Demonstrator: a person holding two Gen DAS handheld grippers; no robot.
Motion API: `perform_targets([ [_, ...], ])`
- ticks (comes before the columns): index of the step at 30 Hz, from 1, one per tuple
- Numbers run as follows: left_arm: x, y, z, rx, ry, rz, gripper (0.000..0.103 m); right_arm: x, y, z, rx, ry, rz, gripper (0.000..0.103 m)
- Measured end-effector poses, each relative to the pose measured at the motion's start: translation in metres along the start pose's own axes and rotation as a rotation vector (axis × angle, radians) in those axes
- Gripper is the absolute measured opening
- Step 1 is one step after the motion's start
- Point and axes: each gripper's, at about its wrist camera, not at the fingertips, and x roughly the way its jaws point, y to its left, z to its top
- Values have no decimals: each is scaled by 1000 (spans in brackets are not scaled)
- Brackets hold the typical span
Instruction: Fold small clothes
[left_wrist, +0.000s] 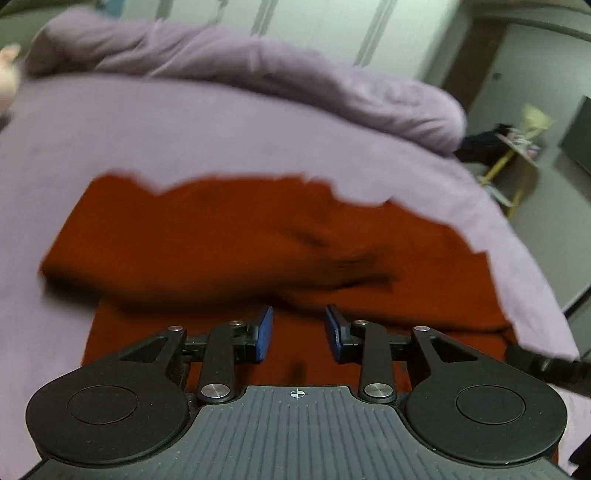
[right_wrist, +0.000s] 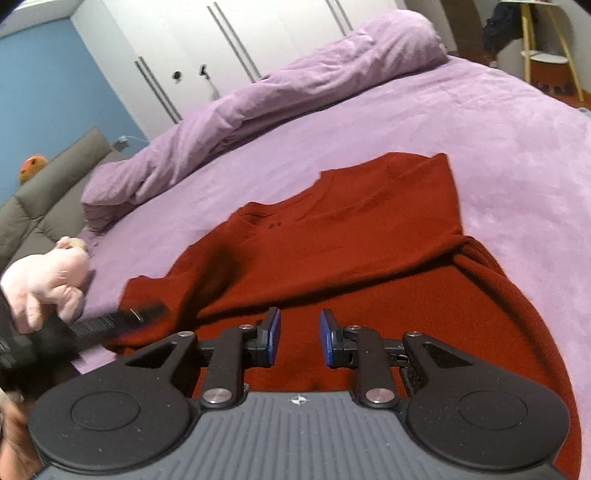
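The red top lies partly folded on the bed, soft, light and limp, likely to sag unless pinched at a hem or corner. Both the left tongs and right tongs hover over it, released and empty.

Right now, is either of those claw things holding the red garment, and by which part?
Nothing is held. The left gripper and right gripper are both open above the red garment, with no cloth between their pads.
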Motion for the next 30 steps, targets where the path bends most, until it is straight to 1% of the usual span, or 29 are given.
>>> perform_targets([
  [3,-12,20,-13,-66,5,61,40,17,-1,3,10,39,32,26],
  [4,-26,24,-25,-83,-3,84,40,25,-1,5,30,48,54,26],
  [5,-33,32,-27,-98,-12,111,41,33,0,7,57,59,78,28],
  [6,-35,38,-27,-110,-19,137,43,42,1,11,91,72,112,33],
  [7,-35,45,-24,-122,-26,160,47,52,3,13,129,83,147,35],
  [8,-30,53,-18,-134,-28,176,48,63,5,17,167,93,182,37],
  [9,-33,62,-16,-150,-26,188,48,71,8,19,195,98,199,37],
  [10,-38,71,-17,-165,-22,191,48,80,10,24,229,100,206,38],
  [13,-39,81,-20,-196,-8,191,48,105,8,34,318,112,169,39],
  [15,-34,82,-23,-200,-5,188,48,121,7,37,334,146,141,39],
  [17,-33,84,-24,-197,-3,189,48,136,7,36,334,186,133,39],
  [18,-32,82,-22,-191,-3,187,48,141,7,34,334,192,131,39],
  [21,-27,75,-18,-152,-14,199,48,148,9,37,323,185,127,38],
  [22,-24,72,-16,-137,-16,209,48,148,10,38,321,185,132,34],
  [23,-21,70,-14,-122,-15,215,48,148,10,40,314,183,137,28],
  [24,-18,68,-12,-112,-12,217,48,148,11,42,304,189,154,10],
  [25,-15,67,-11,-107,-5,222,48,148,13,43,292,203,172,5],
  [26,-13,66,-10,-104,3,230,48,146,16,46,257,204,180,5],
  [28,-12,64,-8,-93,9,233,48,131,27,54,125,158,174,5],
  [29,-12,63,-7,-85,10,232,48,120,30,60,56,114,145,5],
  [30,-13,62,-6,-76,9,231,48,106,33,65,-34,43,72,5],
])
